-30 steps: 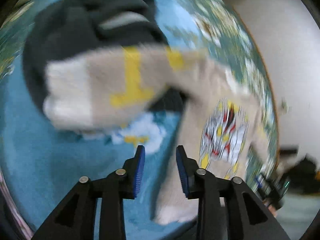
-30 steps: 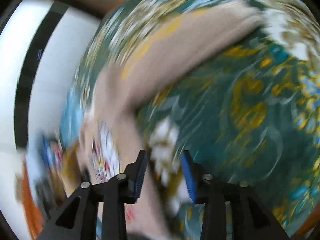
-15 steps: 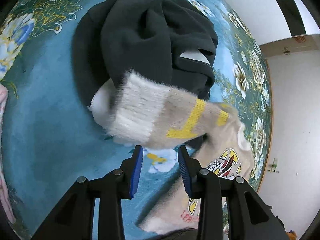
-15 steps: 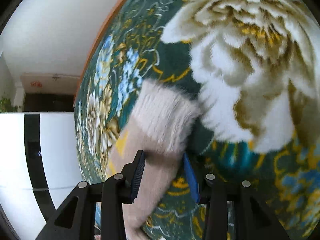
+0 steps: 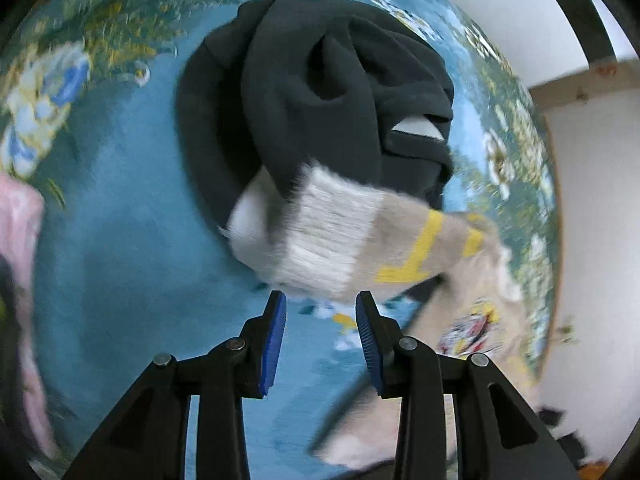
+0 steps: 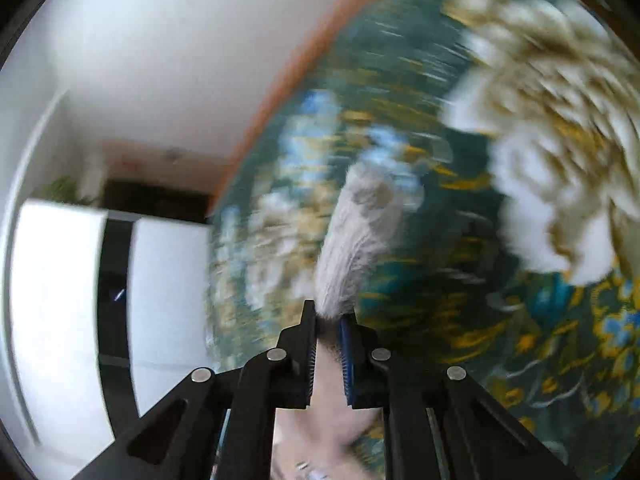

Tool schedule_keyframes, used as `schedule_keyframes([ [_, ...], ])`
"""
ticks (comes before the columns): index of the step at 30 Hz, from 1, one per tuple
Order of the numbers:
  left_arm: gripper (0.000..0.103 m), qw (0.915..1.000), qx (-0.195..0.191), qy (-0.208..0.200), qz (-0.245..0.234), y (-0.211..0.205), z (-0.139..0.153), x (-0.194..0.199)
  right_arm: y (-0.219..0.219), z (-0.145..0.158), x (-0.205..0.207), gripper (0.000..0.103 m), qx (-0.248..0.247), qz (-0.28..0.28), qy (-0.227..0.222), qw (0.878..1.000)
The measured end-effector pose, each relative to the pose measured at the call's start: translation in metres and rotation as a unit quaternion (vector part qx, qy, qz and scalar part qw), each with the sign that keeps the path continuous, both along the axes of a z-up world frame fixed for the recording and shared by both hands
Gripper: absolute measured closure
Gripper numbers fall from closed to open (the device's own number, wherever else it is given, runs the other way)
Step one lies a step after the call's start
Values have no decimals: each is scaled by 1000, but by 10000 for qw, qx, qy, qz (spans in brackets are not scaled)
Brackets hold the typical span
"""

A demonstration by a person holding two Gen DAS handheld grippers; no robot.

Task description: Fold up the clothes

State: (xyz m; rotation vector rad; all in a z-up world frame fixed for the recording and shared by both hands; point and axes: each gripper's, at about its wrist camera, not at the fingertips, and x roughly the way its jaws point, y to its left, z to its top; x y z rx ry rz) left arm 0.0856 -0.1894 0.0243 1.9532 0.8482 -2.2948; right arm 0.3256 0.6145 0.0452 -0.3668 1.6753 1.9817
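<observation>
Fuzzy sleeve cuff (image 6: 360,248) blurred in right claw (image 6: 329,320)

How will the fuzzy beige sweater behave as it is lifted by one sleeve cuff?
The beige sweater will probably hang floppy: its sleeve already drapes limply over the black garment. Its fuzzy cuff, pinched by the right gripper, looks compressible, so it may slip. It will likely drag on the carpet.

There are three clothes in the left wrist view: one dark hoodie (image 5: 320,92) in the upper middle of the frame, one beige sweater (image 5: 404,240) at the centre right, and one pink garment (image 5: 18,240) at the left edge. All lie on one flowered carpet (image 5: 128,260). Two grippers are visible, one left gripper (image 5: 320,322) and one right gripper (image 6: 329,334).
</observation>
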Motion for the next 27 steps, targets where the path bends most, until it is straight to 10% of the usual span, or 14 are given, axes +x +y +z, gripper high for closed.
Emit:
schedule_keyframes([
  [5,62,9985,-380,299,-241,-9,4,4,-43,84,-51,91,1020,811,180,9913],
  [12,61,9867,-1213,808,-717,-19,12,12,-167,141,-144,91,2155,2480,-297,9440],
  [19,61,9742,-1792,821,-1102,-20,6,19,-278,90,-235,91,2127,3711,-1033,8980],
  [27,61,9830,-1283,503,-1213,-24,-8,26,-359,-3,-308,91,2042,4558,-2339,8342],
])
